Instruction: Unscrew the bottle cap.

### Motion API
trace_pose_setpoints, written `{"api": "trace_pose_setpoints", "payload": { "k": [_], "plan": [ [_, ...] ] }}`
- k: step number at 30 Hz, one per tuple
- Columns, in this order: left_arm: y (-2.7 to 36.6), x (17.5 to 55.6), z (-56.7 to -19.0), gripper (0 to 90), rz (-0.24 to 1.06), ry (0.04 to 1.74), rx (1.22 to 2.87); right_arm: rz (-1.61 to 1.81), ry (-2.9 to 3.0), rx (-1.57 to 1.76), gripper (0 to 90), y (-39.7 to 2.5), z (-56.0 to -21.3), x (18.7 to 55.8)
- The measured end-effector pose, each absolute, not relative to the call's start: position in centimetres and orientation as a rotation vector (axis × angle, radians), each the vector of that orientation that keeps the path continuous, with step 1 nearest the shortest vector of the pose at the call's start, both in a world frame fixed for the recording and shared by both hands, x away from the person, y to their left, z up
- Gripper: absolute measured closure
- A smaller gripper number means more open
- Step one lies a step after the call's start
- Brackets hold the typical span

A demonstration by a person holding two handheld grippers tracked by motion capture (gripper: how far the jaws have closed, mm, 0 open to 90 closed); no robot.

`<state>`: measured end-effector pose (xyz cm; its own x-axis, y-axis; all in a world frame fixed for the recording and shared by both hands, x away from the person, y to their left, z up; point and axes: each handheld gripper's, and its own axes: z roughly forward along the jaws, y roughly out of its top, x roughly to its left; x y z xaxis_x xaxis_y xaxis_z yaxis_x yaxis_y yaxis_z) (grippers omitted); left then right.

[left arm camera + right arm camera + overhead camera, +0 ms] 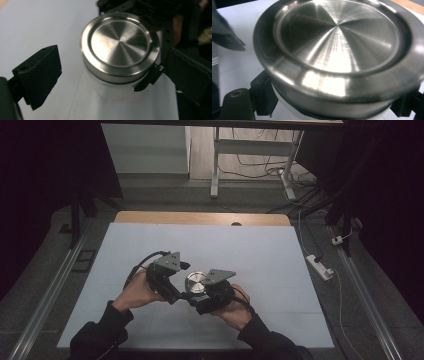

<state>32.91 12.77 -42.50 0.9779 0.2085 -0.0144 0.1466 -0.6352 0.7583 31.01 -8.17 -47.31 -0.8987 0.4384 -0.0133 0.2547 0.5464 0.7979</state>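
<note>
white table [150, 245], right gripper [197, 302] around jar [195, 282]

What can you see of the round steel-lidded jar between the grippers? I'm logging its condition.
The round steel-lidded jar stands upright on the pale blue table sheet. Its lid is brushed silver metal with a raised rim and a recessed flat centre; the body below looks white or frosted. The right gripper has its black jaws around the body just under the lid. The left gripper is open, its jaws either side of the jar, apart from it.

A wooden table [150, 217] carries a pale sheet [260, 255], on which a steel-lidded jar [195, 282] stands.
</note>
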Motion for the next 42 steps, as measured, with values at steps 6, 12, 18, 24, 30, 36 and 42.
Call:
{"api": "trace_pose_setpoints", "payload": {
  "k": [6,12,18,24,30,36,42],
  "plan": [
    [12.5,33.1,-42.7,6.9,0.019,0.083,2.268,1.286,2.608,0.510,15.0,-7.6,-47.3,30.4],
    [12.2,32.9,-42.9,18.5,0.044,0.057,2.270,1.288,2.618,0.488,15.0,-7.6,-47.2,30.3],
    [11.5,32.9,-43.1,18.8,0.083,0.179,2.264,1.268,2.590,0.548,15.0,-7.8,-47.3,30.6],
    [10.2,32.4,-42.9,18.8,0.166,0.354,2.259,1.242,2.543,0.625,15.0,-8.3,-47.3,31.1],
    [8.7,31.8,-42.9,18.7,0.249,0.514,2.243,1.220,2.493,0.691,15.0,-8.7,-47.4,31.5],
    [8.4,31.8,-42.9,11.7,0.276,0.528,2.261,1.204,2.480,0.693,15.0,-8.8,-47.4,31.5],
    [11.1,32.6,-42.2,1.8,0.202,0.371,2.264,1.232,2.507,0.670,15.0,-8.8,-47.4,31.6]
  ]
}}
